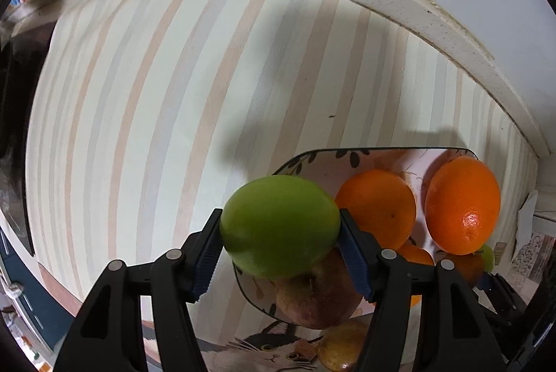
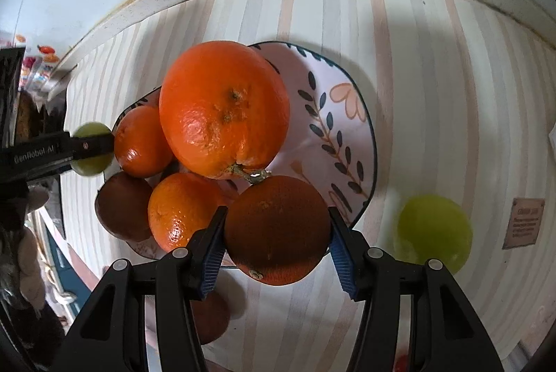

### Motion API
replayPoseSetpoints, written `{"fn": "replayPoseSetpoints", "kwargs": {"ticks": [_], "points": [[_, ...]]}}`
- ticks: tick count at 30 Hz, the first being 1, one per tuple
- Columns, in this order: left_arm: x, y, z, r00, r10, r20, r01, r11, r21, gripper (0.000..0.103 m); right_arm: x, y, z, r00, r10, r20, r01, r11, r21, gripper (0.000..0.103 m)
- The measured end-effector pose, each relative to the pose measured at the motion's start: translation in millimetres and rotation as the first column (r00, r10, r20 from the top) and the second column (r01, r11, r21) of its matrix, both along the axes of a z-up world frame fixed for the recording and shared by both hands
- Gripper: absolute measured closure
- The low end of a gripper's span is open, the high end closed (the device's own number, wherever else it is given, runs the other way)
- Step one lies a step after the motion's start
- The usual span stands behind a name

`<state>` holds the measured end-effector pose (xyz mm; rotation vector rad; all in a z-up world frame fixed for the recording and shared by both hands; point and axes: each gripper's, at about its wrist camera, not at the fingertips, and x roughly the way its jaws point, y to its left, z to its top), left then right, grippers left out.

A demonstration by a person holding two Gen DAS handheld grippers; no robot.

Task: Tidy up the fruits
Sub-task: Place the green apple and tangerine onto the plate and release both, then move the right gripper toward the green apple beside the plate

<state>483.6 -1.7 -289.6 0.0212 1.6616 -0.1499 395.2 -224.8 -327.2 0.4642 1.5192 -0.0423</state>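
While the left gripper point(image 1: 279, 253) clamps a round green apple point(image 1: 279, 226) and the right gripper point(image 2: 276, 245) an orange point(image 2: 276, 229) above the floral ceramic plate point(image 2: 347, 114), release may dislodge piled fruit.

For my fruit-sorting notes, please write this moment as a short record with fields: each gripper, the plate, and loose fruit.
left gripper: shut on a green apple, above the plate edge
right gripper: shut on a dark orange, at the plate's near rim
plate: floral pattern, on a striped cloth
on plate: large orange, two smaller oranges, a reddish apple
loose fruit: a second green fruit on the cloth, right of the plate
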Motion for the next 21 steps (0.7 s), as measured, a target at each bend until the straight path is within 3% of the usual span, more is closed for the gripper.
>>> {"fn": "replayPoseSetpoints", "kwargs": {"ticks": [2,5,9,21], "points": [[-2.8,1.0,1.6,1.000,-0.002,0.004,0.002,1.000,-0.008,0.037,1.9,-1.2,1.4,1.000,-0.007,0.008,0.006,1.000,0.010,0.034],[-7.5,2.9,9.7,1.000,-0.003,0.029,0.003,1.000,-0.008,0.020,0.8,-3.2,7.0,1.000,-0.005,0.009,0.005,1.000,0.013,0.021],[-17.0,6.7,24.7,0.998,0.009,0.059,-0.008,1.000,-0.012,0.019,-1.4,-4.9,18.5,1.000,-0.004,0.013,0.004,1.000,0.003,0.011],[-76.6,-5.8,84.0,0.983,-0.020,0.184,0.025,0.999,-0.022,0.018,-18.5,14.1,79.0,0.990,0.099,0.100,-0.083,0.984,-0.156,0.010]]}}
